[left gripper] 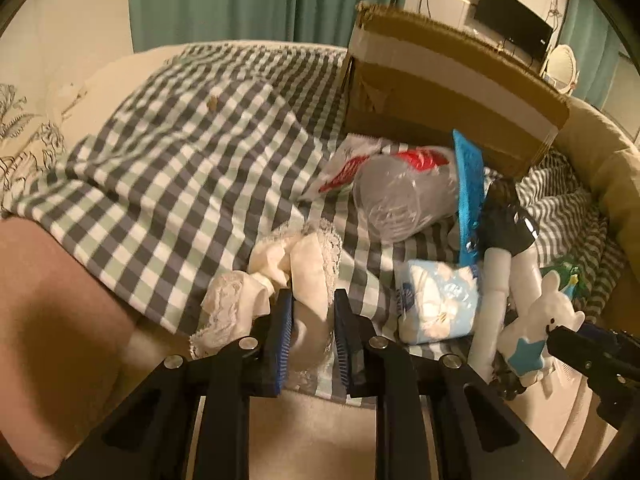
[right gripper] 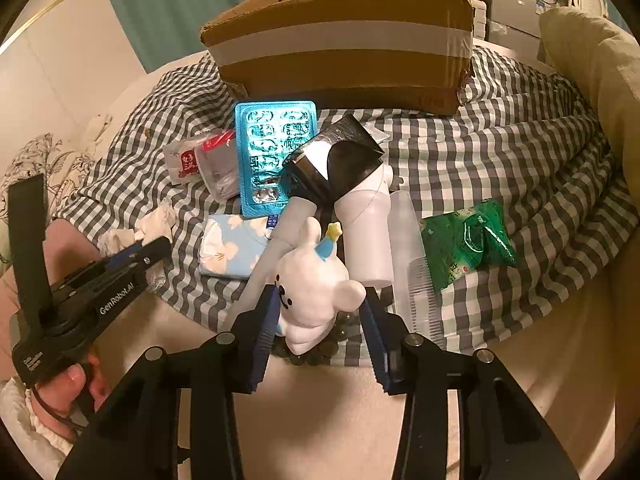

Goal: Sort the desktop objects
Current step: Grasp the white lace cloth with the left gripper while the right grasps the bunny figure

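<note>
The left claw (left gripper: 313,320) is clenched on a cream lace-edged cloth (left gripper: 296,264), its blue pads pressing the bunched fabric from both sides at the near edge of the checked blanket (left gripper: 180,152). The right claw (right gripper: 320,312) has its pads at either side of a white bear toy (right gripper: 312,284) with a small blue hat and yellow star; the left pad touches the toy's flank, but whether the right pad presses its paw I cannot tell, so the grip is uncertain. The toy sits on a ring of dark beads (right gripper: 320,350) at the blanket's edge.

Just beyond the toy lie a white tube (right gripper: 280,240), a white bottle with a shiny black cap (right gripper: 360,216) and a clear comb (right gripper: 416,280). To the left of them rests a pale blue tissue pack (right gripper: 230,250); behind it, a turquoise pill sheet (right gripper: 268,148) leans over a clear bag (right gripper: 218,172) and a red-and-white packet (right gripper: 182,162). A green packet (right gripper: 466,240) lies off to the right, apart from the rest. A taped cardboard box (right gripper: 344,52) stands at the back of the blanket, in front of a teal curtain (right gripper: 180,4). A person's hand (right gripper: 68,384) grips the left claw's handle.
</note>
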The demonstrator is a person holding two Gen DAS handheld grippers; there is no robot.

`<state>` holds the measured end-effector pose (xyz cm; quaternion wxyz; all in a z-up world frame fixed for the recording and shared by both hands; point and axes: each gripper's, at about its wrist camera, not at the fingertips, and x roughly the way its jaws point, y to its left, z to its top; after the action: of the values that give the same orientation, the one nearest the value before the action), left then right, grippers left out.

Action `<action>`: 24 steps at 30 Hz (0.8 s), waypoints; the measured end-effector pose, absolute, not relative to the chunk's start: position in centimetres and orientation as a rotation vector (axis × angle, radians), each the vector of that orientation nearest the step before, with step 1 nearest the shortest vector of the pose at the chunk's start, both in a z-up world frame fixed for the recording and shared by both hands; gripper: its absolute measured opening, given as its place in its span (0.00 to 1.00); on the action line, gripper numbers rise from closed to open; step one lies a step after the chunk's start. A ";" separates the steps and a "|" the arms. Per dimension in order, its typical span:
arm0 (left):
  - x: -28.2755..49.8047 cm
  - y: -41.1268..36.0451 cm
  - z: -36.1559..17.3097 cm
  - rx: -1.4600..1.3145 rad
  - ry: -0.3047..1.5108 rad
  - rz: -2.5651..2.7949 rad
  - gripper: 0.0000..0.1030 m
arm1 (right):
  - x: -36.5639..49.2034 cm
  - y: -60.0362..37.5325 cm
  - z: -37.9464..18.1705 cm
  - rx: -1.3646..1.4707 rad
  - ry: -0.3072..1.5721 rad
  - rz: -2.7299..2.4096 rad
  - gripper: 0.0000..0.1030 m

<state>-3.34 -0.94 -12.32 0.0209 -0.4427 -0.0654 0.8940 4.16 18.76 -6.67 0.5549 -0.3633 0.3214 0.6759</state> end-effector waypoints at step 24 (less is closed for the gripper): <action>-3.8 -0.5 -13.4 -1.412 -0.210 2.732 0.18 | 2.7 20.4 -8.8 -0.899 0.773 1.623 0.39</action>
<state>-3.81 -0.47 -13.36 0.0295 -0.4577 -0.0681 0.8860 2.72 20.43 -8.78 0.5362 -0.3776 0.3246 0.6816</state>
